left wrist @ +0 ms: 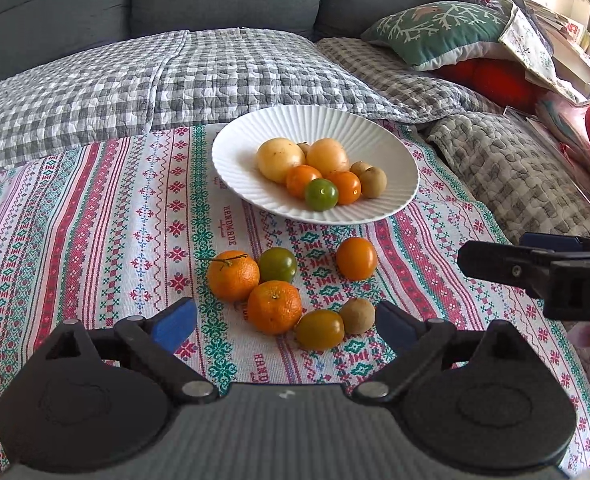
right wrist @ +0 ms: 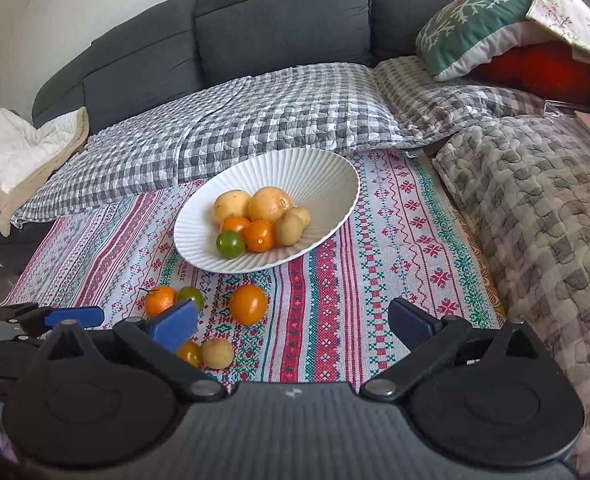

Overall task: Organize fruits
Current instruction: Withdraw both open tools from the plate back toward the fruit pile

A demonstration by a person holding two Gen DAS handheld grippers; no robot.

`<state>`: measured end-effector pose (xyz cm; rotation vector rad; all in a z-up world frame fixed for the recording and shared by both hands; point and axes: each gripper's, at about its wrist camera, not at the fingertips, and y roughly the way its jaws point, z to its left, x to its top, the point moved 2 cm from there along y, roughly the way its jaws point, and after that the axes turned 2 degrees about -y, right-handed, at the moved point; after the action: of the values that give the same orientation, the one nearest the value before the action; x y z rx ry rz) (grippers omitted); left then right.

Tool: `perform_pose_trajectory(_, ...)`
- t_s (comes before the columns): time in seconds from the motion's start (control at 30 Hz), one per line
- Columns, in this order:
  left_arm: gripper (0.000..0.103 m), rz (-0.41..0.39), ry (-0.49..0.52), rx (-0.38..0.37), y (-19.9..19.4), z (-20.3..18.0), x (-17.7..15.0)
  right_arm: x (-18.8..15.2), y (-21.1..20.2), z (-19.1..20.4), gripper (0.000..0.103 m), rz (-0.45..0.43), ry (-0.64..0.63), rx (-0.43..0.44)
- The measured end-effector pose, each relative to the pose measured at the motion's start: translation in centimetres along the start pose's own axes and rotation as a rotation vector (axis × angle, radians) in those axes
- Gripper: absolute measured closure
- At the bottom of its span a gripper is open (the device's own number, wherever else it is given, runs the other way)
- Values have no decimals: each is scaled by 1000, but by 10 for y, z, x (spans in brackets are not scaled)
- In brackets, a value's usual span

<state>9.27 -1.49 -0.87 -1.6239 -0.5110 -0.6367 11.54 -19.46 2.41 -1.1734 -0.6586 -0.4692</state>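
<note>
Blue-padded left gripper (left wrist: 286, 319) | jaws wide | low over mandarin (left wrist: 274, 307)

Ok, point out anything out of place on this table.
Six fruits lie loose on the patterned cloth short of the white plate: two mandarins, two greenish tomatoes, an orange tomato and a small brown fruit. Nothing looks spilled or damaged.
</note>
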Motion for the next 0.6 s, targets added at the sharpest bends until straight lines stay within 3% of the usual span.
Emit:
perform_pose_trajectory(0.13, 7, 14, -3, 2, -5, 7, -6, -7, -4, 3, 0, 13, -37, -13)
perform_pose_trajectory(0.6, 7, 16, 57, 33, 2, 26, -27, -28, -3, 1, 0, 58, -128, -74)
